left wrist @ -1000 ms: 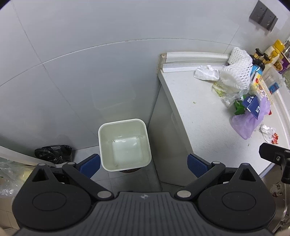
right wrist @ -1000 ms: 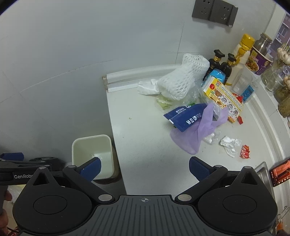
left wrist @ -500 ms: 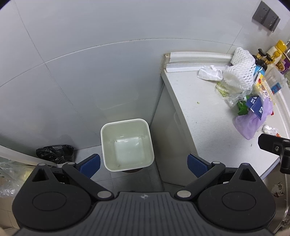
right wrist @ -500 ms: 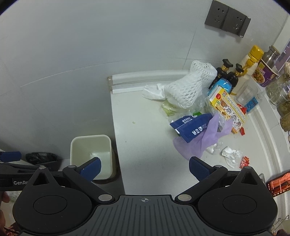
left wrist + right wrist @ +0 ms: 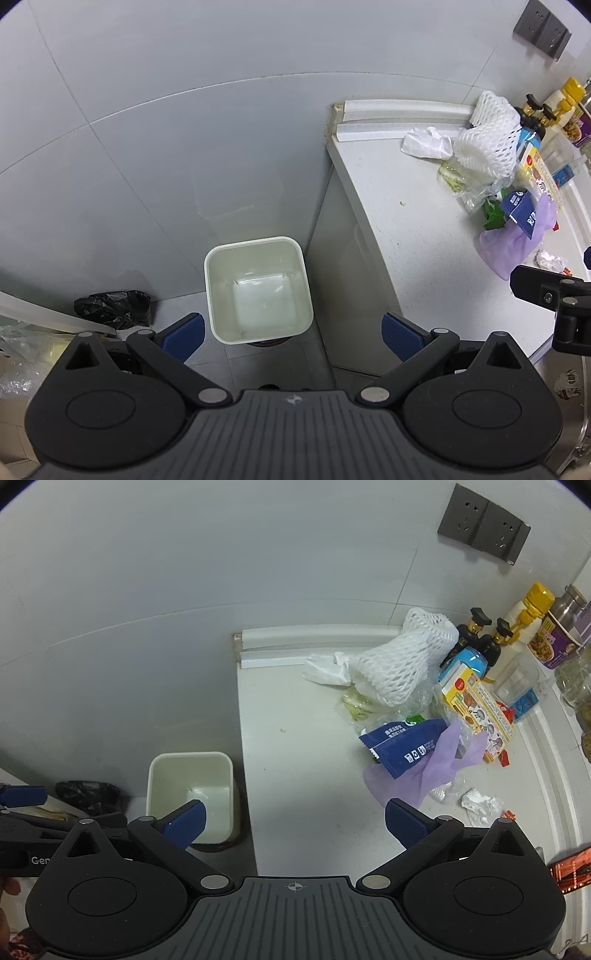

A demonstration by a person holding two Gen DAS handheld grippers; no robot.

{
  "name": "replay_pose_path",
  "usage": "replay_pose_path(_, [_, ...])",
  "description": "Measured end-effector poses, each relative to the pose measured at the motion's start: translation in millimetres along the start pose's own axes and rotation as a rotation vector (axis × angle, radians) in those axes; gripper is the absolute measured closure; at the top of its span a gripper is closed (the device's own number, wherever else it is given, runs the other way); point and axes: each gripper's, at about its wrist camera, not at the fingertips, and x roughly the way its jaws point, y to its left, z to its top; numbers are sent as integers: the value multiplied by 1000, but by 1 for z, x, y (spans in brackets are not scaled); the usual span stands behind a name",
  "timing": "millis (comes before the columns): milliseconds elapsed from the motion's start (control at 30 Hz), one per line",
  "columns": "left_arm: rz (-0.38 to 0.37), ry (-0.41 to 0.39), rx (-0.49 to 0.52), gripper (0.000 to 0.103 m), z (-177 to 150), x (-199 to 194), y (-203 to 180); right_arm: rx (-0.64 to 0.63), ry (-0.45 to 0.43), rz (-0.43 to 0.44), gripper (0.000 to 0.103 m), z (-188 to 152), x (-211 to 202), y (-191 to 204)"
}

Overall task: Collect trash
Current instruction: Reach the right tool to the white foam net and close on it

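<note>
I held both sets of jaws released, empty; trash point(image 5: 402, 746) lay piled on the desk point(image 5: 306, 775), bin point(image 5: 256, 288) on the floor beside it; risk: snagging bottles point(image 5: 480, 638) behind the pile.

Large pale grey wall tiles point(image 5: 184, 110) are covering the room's walls, their thin seams curving across both views. A dark grey double power socket point(image 5: 484, 524) is sitting high on the wall above a white speckled countertop point(image 5: 295, 775), whose white raised back edge strip point(image 5: 314, 633) is running along the wall. The white cabinet side panel point(image 5: 343, 266) is dropping down to a grey tiled floor point(image 5: 295, 363). Soft, even light is falling everywhere.
</note>
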Motion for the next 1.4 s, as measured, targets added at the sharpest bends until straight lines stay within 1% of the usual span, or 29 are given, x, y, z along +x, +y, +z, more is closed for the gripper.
replay_pose_path(267, [1, -15, 6, 1, 2, -2, -11, -12, -9, 14, 0, -1, 3, -9])
replay_pose_path(567, [16, -2, 12, 1, 3, 5, -26, -10, -5, 41, 0, -4, 15, -24])
replay_pose_path(733, [11, -16, 9, 1, 6, 9, -37, -2, -29, 41, 0, -6, 23, -42])
replay_pose_path(800, [-1, -43, 6, 1, 10, 11, -44, 10, -58, 41, 0, -8, 25, -54])
replay_pose_path(900, [-39, -97, 16, 1, 17, 14, -55, 36, -129, 56, 0, -7, 29, -77])
replay_pose_path(1000, [-58, -164, 62, 1, 25, 18, -75, 74, -204, 63, 0, -2, 38, -104])
replay_pose_path(1067, [-80, -157, 74, 1, 33, 25, -88, 104, -240, 64, 0, 3, 46, -124])
replay_pose_path(1100, [-106, -149, 76, 1, 37, 28, -93, 122, -254, 67, 0, 7, 49, -135])
replay_pose_path(1133, [-128, -146, 80, 1, 40, 31, -97, 139, -268, 77, 0, 10, 52, -145])
replay_pose_path(1200, [-146, -151, 104, 1, 45, 35, -108, 169, -296, 105, 0, 18, 57, -164])
replay_pose_path(1333, [-211, -149, 105, 1, 63, 45, -125, 191, -350, 121, 0, 35, 73, -189])
replay_pose_path(1400, [-233, -170, 114, 1, 69, 47, -133, 196, -369, 131, 0, 45, 84, -200])
